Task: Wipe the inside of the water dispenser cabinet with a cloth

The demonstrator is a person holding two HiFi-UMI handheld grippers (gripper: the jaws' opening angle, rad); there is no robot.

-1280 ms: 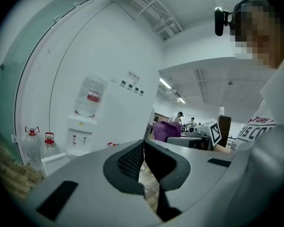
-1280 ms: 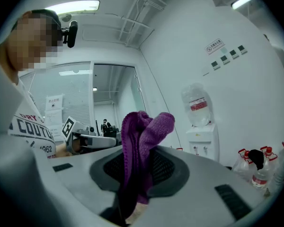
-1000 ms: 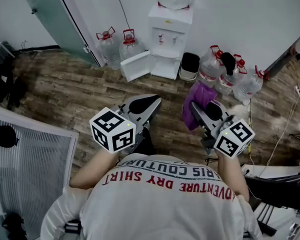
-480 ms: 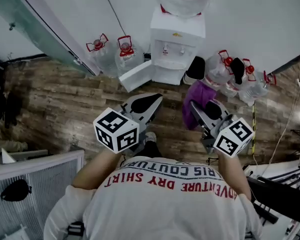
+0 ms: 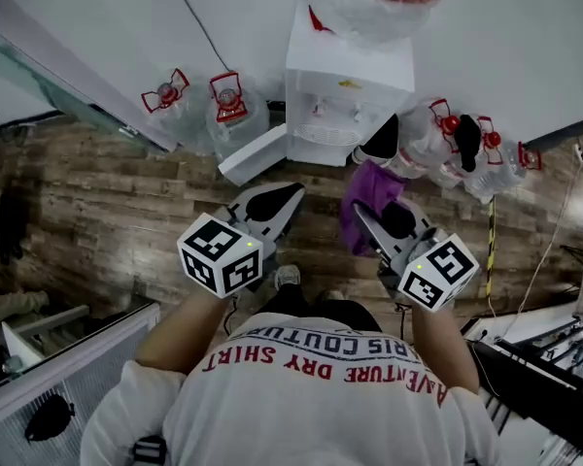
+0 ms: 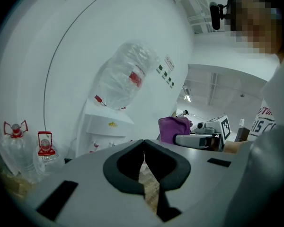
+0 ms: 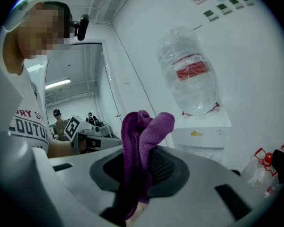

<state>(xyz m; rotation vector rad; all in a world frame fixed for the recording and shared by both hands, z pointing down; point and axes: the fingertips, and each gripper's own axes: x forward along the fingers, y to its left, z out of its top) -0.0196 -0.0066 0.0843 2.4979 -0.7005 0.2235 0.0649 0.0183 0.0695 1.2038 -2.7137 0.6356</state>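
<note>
I am facing the far water dispenser (image 5: 342, 85), its cabinet door (image 5: 256, 153) open leftward, pinching the purple cloth (image 7: 143, 131) in the jaws of the right gripper (image 5: 367, 219), the left gripper (image 5: 293, 194) with jaws together and empty, and judging I must crouch low to reach inside.

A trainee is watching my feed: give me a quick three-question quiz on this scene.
1. True or false: the left gripper is shut and empty.
2. What holds the cloth? A) left gripper B) right gripper C) neither
3. Fill in: the door at the foot of the dispenser stands ____.

Key: 1 true; 2 B; 3 open.
</note>
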